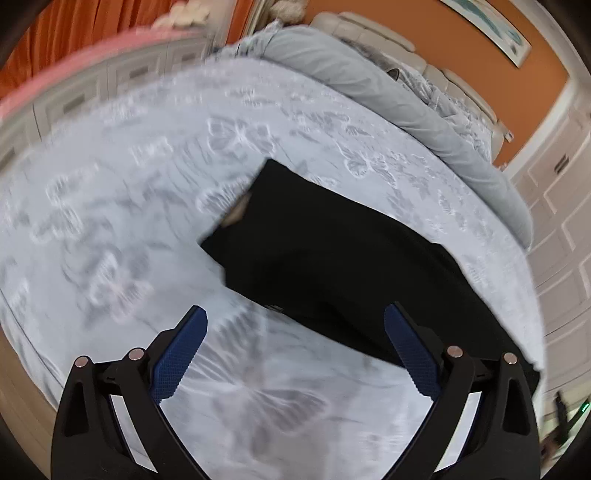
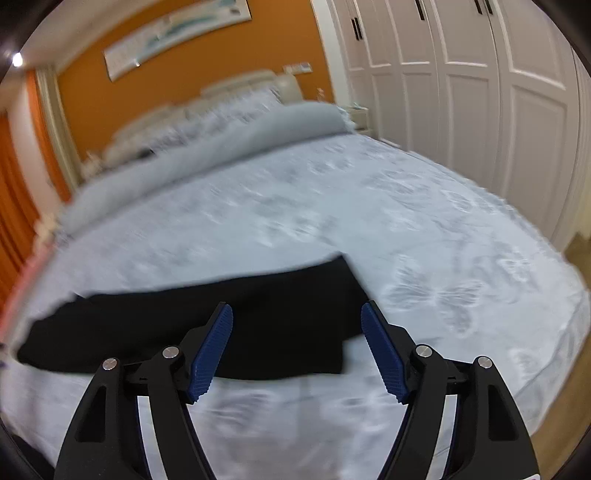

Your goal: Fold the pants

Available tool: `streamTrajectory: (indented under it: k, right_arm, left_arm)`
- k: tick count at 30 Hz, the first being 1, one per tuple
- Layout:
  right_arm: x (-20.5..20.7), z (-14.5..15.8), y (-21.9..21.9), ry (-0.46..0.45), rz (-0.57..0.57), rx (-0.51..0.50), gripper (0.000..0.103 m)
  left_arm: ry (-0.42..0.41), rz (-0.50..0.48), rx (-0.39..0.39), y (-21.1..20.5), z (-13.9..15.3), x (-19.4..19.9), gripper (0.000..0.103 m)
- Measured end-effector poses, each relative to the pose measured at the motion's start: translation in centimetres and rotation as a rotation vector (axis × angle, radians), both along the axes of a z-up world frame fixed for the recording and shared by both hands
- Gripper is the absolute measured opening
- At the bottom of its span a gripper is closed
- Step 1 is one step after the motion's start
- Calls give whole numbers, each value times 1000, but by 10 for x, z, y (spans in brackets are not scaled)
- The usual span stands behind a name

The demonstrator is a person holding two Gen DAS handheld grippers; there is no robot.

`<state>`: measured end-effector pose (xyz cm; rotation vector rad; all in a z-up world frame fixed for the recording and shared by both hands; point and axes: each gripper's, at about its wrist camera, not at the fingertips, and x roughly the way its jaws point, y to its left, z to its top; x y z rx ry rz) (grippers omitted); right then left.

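Black pants (image 1: 332, 258) lie flat in a long folded strip on the pale butterfly-print bed cover (image 1: 129, 221). In the left wrist view my left gripper (image 1: 295, 317) is open above the cover, its blue pads wide apart, with the pants' near edge just beyond its right fingertip. Nothing is between the pads. In the right wrist view the pants (image 2: 184, 325) stretch from the left edge to the middle. My right gripper (image 2: 297, 314) is open over their right end, pads apart and not pressing the cloth. Both views are motion-blurred.
A rolled grey duvet (image 2: 207, 158) and pillows lie along the headboard (image 1: 376, 33) by the orange wall. White wardrobe doors (image 2: 461, 92) line the bed's right side. Orange curtains (image 1: 74, 33) hang to the left. The bed's edge and wooden floor (image 2: 565, 387) show at right.
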<state>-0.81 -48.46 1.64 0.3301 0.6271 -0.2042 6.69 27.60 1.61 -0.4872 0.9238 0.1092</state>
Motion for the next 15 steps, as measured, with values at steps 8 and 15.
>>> streamTrajectory:
  k: [8, 15]
  right_arm:
    - [50, -5, 68, 79, 95, 112, 73]
    - [76, -45, 57, 201, -66, 275, 73]
  left_arm:
    - [99, 56, -324, -16, -62, 48, 70]
    - [87, 97, -357, 0, -74, 50, 21]
